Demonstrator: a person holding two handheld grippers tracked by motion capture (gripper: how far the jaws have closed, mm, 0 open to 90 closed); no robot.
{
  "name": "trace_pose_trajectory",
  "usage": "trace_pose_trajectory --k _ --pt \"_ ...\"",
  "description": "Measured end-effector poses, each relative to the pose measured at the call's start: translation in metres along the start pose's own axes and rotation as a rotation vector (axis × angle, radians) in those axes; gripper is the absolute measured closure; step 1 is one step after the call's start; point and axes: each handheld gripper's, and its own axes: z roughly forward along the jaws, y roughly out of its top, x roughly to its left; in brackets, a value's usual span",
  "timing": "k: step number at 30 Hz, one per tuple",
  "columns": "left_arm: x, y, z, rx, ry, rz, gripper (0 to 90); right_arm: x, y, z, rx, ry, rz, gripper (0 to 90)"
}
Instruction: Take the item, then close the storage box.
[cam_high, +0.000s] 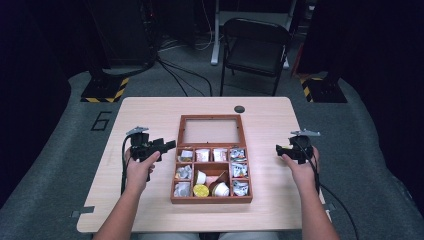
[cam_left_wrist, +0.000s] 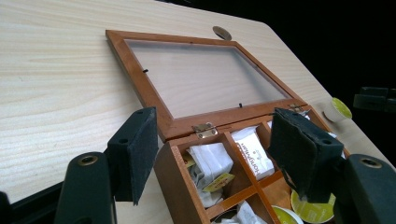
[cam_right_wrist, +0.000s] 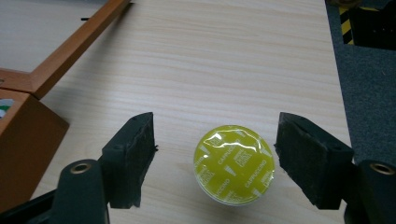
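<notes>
A wooden compartment box (cam_high: 173, 176) lies open on the table, its glass-paned lid (cam_high: 211, 131) flat behind it. The compartments hold tea bags (cam_left_wrist: 212, 161) and coffee capsules (cam_high: 201, 190). My left gripper (cam_high: 169, 145) points right at the box's near left corner. In the left gripper view this left gripper (cam_left_wrist: 215, 135) is open, with its jaws on either side of that corner and neither pad touching it. A yellow-lidded capsule (cam_right_wrist: 233, 164) stands on the bare table right of the box. My right gripper (cam_right_wrist: 217, 135) is open around it, and the pads (cam_right_wrist: 133, 154) are clear of it.
The light wood table (cam_high: 150, 110) has a round dark cable hole (cam_high: 239, 109) behind the lid. A folding chair (cam_high: 255, 47) stands beyond the far edge. The table's right edge and the grey carpet (cam_right_wrist: 369, 93) lie close to the capsule.
</notes>
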Motion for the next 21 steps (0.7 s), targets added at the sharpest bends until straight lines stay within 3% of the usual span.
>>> trace_pose_trajectory --k 14,21 --pt "-0.002 -0.002 0.002 0.015 0.009 0.010 32.8 0.022 0.007 0.000 0.002 0.072 -0.040 28.1" --pt "-0.001 -0.002 0.009 0.043 0.021 0.034 33.0 0.037 0.011 0.001 0.014 0.124 -0.085 28.7"
